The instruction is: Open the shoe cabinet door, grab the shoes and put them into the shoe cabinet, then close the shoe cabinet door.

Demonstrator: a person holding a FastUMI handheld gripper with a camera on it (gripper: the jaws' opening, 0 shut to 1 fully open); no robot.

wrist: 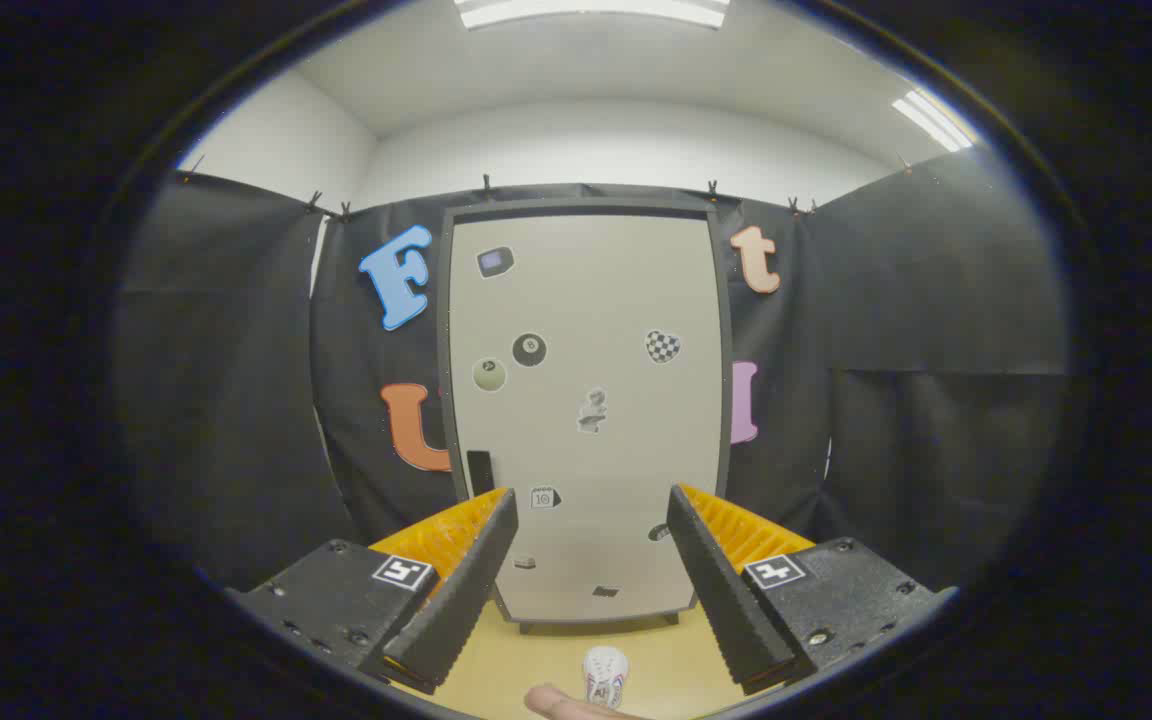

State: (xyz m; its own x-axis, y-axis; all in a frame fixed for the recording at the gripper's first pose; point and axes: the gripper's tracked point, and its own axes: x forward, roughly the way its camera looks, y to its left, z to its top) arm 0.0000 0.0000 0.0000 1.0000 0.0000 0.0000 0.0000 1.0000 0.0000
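We saw the gripper [591, 560] held level, its two fingers spread wide — nothing between them. A fingertip [566, 705] showed just below.

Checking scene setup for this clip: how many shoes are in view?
1: a white shoe on the floor between the open gripper's fingers, before the closed cabinet door. A second may be hidden.

— Where does the cabinet [584, 420] stand?
— Upright at the far edge of the floor [496, 665], its back to the booth wall, door [586, 330] shut.
— And the gripper [591, 575]?
— In front of it, fingers wide apart, with nothing between them.
— The shoe [604, 676]?
— On the floor before the cabinet, below the gap between the fingers, touching a fingertip [566, 704] at the near edge.
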